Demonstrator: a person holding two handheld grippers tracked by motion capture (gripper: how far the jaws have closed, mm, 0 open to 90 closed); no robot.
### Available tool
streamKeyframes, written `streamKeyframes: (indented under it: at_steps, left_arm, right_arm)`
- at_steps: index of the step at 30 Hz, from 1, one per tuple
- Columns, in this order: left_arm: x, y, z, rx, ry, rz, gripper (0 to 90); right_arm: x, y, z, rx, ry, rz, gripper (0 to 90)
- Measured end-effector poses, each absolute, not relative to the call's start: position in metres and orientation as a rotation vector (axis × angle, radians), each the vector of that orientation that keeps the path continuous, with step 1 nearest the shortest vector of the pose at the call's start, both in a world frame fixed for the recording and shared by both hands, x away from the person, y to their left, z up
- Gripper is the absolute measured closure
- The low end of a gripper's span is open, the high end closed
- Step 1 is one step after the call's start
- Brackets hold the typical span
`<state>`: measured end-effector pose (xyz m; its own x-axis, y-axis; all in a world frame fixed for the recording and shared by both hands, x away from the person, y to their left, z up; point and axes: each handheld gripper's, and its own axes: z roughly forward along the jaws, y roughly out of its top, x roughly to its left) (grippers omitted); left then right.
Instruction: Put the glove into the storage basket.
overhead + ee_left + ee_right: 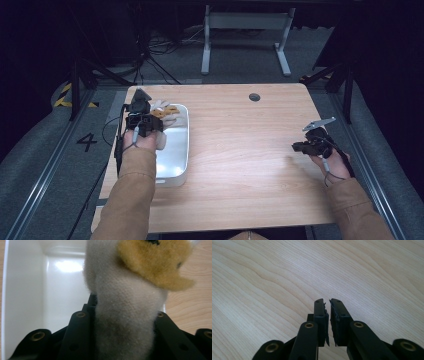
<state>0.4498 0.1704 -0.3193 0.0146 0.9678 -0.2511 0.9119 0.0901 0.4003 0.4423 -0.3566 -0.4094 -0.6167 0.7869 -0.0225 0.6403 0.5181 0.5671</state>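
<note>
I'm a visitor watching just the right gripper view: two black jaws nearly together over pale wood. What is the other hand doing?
Observer: The left gripper is shut on a plush toy, grey-white with an orange-tan part.
Operator: Where is that toy, then?
Observer: In the high view it is at the far end of a white tray, which sits near the table's left edge.
Operator: And my gripper, is it close to that?
Observer: No. The right gripper is near the table's right edge, well apart from the tray, with nothing between its jaws.
</note>
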Motion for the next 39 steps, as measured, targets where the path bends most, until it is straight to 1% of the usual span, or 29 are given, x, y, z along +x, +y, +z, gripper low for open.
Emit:
streamKeyframes:
  at_steps: [8,17,27,39]
  left_arm:
    - [0.448,0.179,-0.333,1.795,1.948,0.175,68.0]
    - [0.444,0.187,-0.371,1.752,1.996,0.154,67.8]
    - [0.445,0.194,-0.391,1.717,2.032,0.145,67.8]
    - [0.448,0.196,-0.404,1.767,2.076,0.116,67.6]
  right_arm:
    - [0.444,-0.354,-0.409,1.197,2.489,0.762,83.4]
    - [0.443,-0.355,-0.409,1.200,2.486,0.761,82.8]
    - [0.444,-0.355,-0.411,1.194,2.501,0.758,82.6]
    - [0.444,-0.355,-0.412,1.196,2.498,0.756,82.2]
